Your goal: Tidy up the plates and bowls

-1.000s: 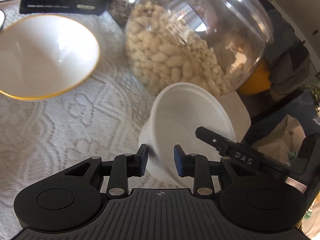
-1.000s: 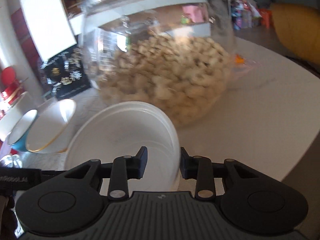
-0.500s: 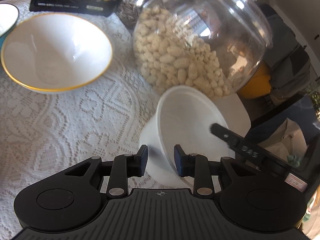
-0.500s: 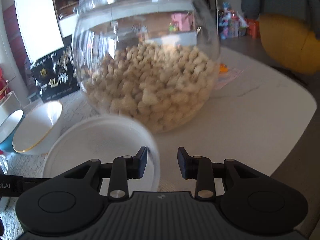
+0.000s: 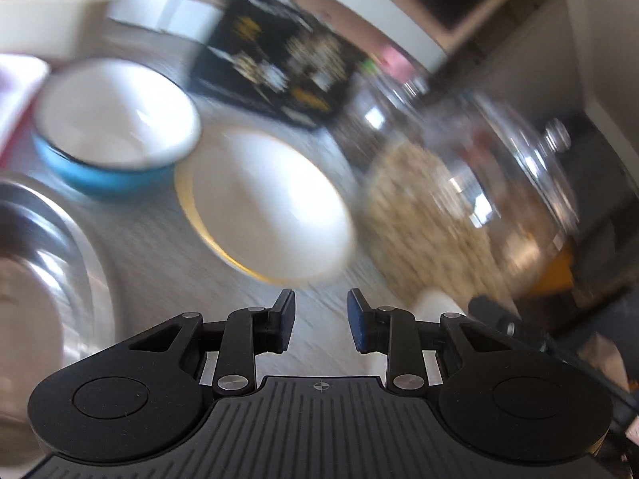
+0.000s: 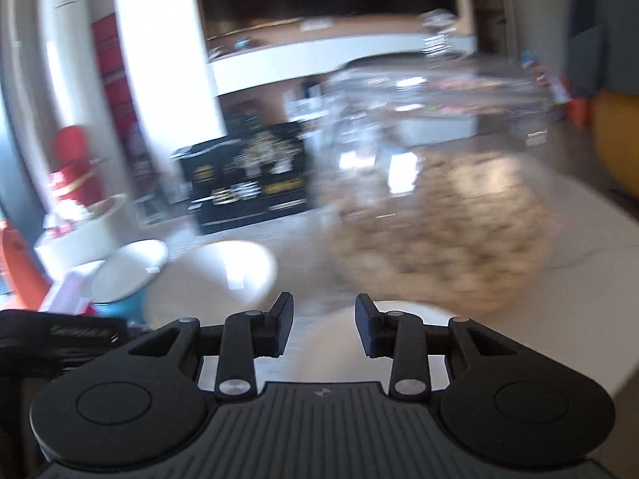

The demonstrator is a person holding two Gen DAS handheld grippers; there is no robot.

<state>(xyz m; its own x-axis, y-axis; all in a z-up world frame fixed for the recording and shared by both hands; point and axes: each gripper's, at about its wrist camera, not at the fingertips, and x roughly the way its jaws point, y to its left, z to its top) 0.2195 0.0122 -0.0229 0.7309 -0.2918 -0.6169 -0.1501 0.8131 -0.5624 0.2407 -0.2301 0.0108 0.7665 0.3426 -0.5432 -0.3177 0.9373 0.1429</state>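
Bowls not yet stacked; both claws empty.
Left gripper (image 5: 320,321) and right gripper (image 6: 323,325) gape narrowly, holding nothing. The glossy gold-rimmed bowl (image 5: 263,203) and the blue bowl (image 5: 116,135) sit side by side on the cloth (image 5: 159,271); through the blur, a plain white bowl (image 6: 339,343) seems low beside the round glass jar (image 6: 439,215).

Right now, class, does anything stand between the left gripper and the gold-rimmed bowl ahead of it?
Nothing visible does. The left gripper is open and empty, and only bare tablecloth lies before the gold-rimmed bowl. The peanut jar stands off to the right.
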